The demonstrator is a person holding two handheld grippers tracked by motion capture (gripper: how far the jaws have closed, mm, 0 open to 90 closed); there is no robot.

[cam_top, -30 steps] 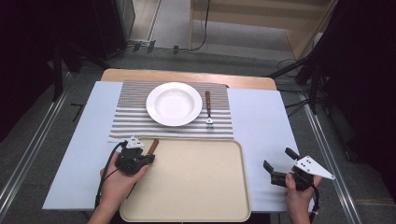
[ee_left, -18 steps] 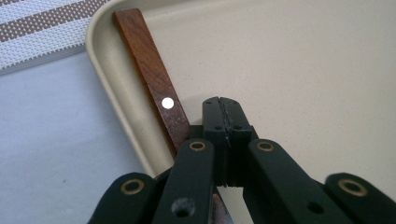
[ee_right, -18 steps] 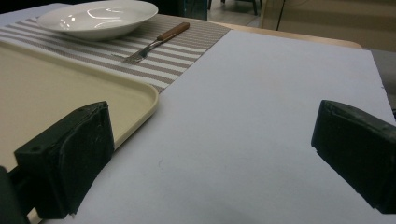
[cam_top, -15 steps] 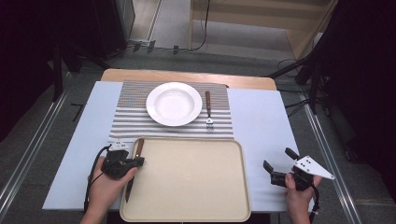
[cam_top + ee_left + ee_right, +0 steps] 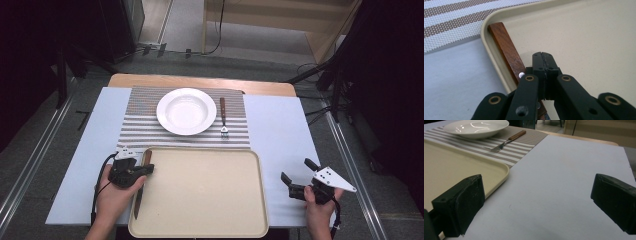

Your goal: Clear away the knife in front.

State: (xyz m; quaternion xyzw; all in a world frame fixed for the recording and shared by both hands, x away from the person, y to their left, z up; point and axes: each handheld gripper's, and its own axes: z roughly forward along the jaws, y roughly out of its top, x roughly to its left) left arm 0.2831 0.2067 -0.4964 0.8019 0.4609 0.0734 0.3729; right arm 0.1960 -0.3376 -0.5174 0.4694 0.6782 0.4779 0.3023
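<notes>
Wooden-handled knife [image 5: 141,182] lies along the tray's [image 5: 200,200] left rim; left gripper [image 5: 131,172] jaws clenched empty beside it, right gripper [image 5: 296,182] jaws released.

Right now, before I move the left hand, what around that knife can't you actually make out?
- Knife blade: left gripper view, hidden beneath the left gripper's black linkage and the bottom edge.
- Whether those shut jaws pinch the knife: same view, handle runs beside them.
- Blade tip on tray: high view, too small.
- Fork tines: right gripper view, blurred.

Overhead plus two close tray [image 5: 200,195]-level views
</notes>
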